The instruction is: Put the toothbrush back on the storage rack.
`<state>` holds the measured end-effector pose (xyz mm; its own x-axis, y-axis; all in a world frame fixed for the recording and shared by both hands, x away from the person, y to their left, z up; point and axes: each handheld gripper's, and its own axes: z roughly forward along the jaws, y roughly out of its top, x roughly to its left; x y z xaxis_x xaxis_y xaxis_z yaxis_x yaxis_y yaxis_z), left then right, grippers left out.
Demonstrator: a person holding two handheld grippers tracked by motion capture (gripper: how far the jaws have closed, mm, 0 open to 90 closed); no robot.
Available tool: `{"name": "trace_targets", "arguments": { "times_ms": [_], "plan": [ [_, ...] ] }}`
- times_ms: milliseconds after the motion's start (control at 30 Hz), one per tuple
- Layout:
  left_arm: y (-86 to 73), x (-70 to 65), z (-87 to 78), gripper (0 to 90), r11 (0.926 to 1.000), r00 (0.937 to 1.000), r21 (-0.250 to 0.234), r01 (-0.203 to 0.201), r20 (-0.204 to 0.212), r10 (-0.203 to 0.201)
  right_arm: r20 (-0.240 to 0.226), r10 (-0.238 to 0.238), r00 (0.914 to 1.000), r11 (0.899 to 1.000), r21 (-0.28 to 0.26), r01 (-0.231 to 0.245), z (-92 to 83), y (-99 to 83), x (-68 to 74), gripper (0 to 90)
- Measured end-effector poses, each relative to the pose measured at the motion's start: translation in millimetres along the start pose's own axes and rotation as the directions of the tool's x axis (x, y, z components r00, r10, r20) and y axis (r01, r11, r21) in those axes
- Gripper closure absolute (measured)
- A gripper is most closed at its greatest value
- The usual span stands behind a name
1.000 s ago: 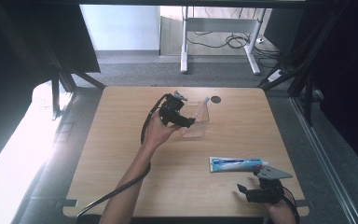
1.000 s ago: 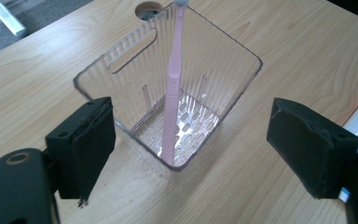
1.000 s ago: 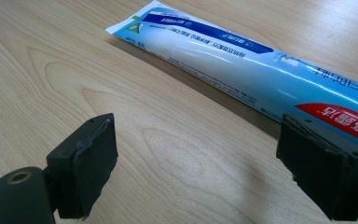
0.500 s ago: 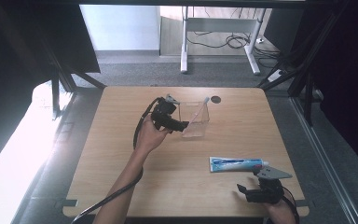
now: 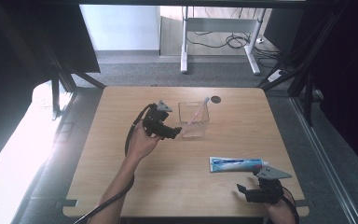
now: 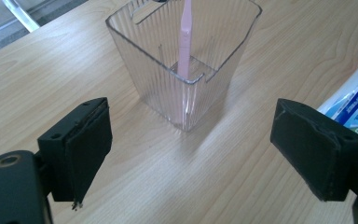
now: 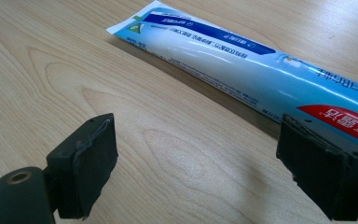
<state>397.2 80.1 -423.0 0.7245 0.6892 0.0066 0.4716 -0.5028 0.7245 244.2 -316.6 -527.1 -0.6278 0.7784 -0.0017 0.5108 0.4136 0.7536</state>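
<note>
- On the wooden table (image 5: 121,186), broad bare board along the left edge and across the near middle; front edge close under the right gripper, far edge just behind a small dark round hole (image 5: 216,99).
- Beyond the far edge, grey floor, a white desk frame (image 5: 214,42) and loose cables; dark frame posts (image 5: 60,79) flanking both sides.
- Toward the far middle, upright and well clear of every edge: clear ribbed plastic cup (image 5: 193,119), square-mouthed.
- Inside that cup, leaning against the far right corner with its top above the rim: pink toothbrush (image 5: 198,111), seen in the left gripper view as a pink stem (image 6: 185,37) standing in the cup (image 6: 186,84).
- Flat on the board near the right front, lengthwise left to right: blue and white toothpaste tube (image 5: 237,164).
- Just left of the cup, pointing at it: left gripper (image 5: 172,132), jaws spread wide and holding nothing; cup ahead of the pads (image 6: 81,149), apart from both.
- At the right front edge: right gripper (image 5: 244,192), jaws wide apart and empty; tube (image 7: 242,65) just beyond and beside the right-hand pad (image 7: 317,163), not between the pads, contact with it not discernible.
</note>
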Motion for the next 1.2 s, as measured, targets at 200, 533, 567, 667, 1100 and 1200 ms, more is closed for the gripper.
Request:
{"name": "trace_targets", "arguments": {
  "times_ms": [200, 533, 567, 667, 1100, 1200],
  "plan": [
    [-12.7, -2.0, -8.5, 13.1, 0.9997, 0.9996, -0.008, -0.025, -0.011, 0.025, 0.001, -0.001, 1.0000, 1.000, 0.002, 0.001, 0.4, 0.1, 0.3, 12.8],
    [-28.7, -11.9, -20.5, 13.0, 0.9990, 0.9992, -0.020, -0.041, 0.004, 0.041, 0.002, -0.001, 1.0000, 1.000, 0.004, 0.001, 0.5, 0.1, 0.6, 12.8],
    [-30.5, -13.4, -21.6, 13.0, 0.9988, 0.9990, -0.021, -0.044, 0.003, 0.044, 0.002, -0.002, 1.0000, 1.000, 0.005, 0.002, 0.6, 0.1, 0.6, 12.8],
    [-35.7, -17.5, -24.1, 13.0, 0.9984, 0.9986, -0.027, -0.050, 0.012, 0.051, 0.002, -0.003, 1.0000, 1.000, 0.007, 0.003, 0.6, 0.1, 0.9, 12.8],
    [-64.0, -25.0, -27.4, 13.0, 0.9981, 0.9991, -0.054, -0.028, 0.029, 0.030, 0.002, 0.000, 1.0000, 1.000, 0.005, 0.000, 0.8, 0.0, 1.1, 12.8],
    [-73.5, -26.0, -27.7, 13.1, 0.9986, 0.9994, -0.049, -0.019, 0.027, 0.020, 0.002, 0.001, 1.0000, 1.000, 0.004, -0.001, 0.6, 0.1, 1.2, 12.8]
  ]
}}
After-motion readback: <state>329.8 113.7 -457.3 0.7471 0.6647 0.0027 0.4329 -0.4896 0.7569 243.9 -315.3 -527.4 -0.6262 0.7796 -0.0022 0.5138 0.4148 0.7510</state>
